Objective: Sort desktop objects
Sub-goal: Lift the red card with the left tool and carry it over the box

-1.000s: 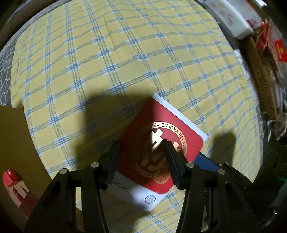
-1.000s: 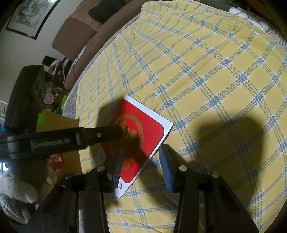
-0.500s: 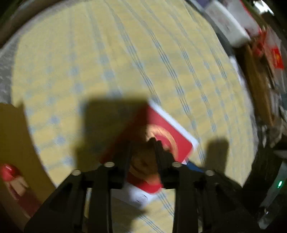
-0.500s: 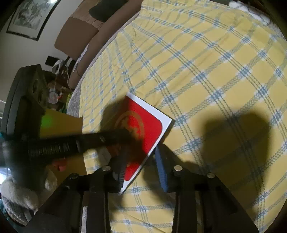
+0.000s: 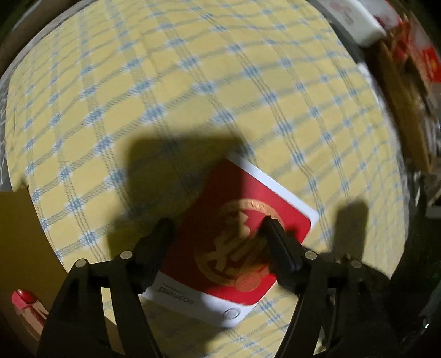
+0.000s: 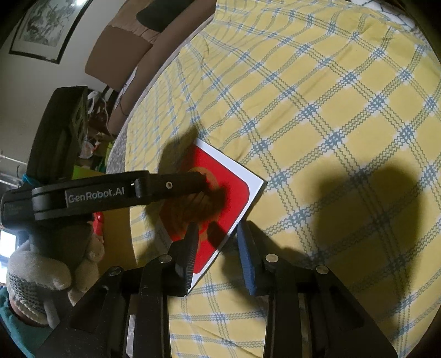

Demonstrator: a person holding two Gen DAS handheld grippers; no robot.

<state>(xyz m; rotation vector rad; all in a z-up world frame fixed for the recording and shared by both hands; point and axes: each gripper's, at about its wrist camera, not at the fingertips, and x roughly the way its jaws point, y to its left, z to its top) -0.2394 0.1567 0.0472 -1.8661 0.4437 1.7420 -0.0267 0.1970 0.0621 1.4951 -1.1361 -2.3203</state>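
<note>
A table (image 6: 358, 115) carries a yellow cloth with blue checks (image 5: 193, 91) that covers it. A red and white booklet (image 5: 237, 209) with a gold emblem lies flat on the near part, and a brown cardboard sheet (image 5: 19, 234) lies at the cloth's near left edge.

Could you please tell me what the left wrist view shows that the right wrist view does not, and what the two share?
Only the left wrist view shows the white rectangular tray and woven brown basket along the table's far edge, and its own left gripper from behind, jaws opening over the card. Only the right wrist view shows the framed picture, the gloved hand and the right gripper. Both show the flat red card with gold emblem and white border and the yellow checked tablecloth.
</note>
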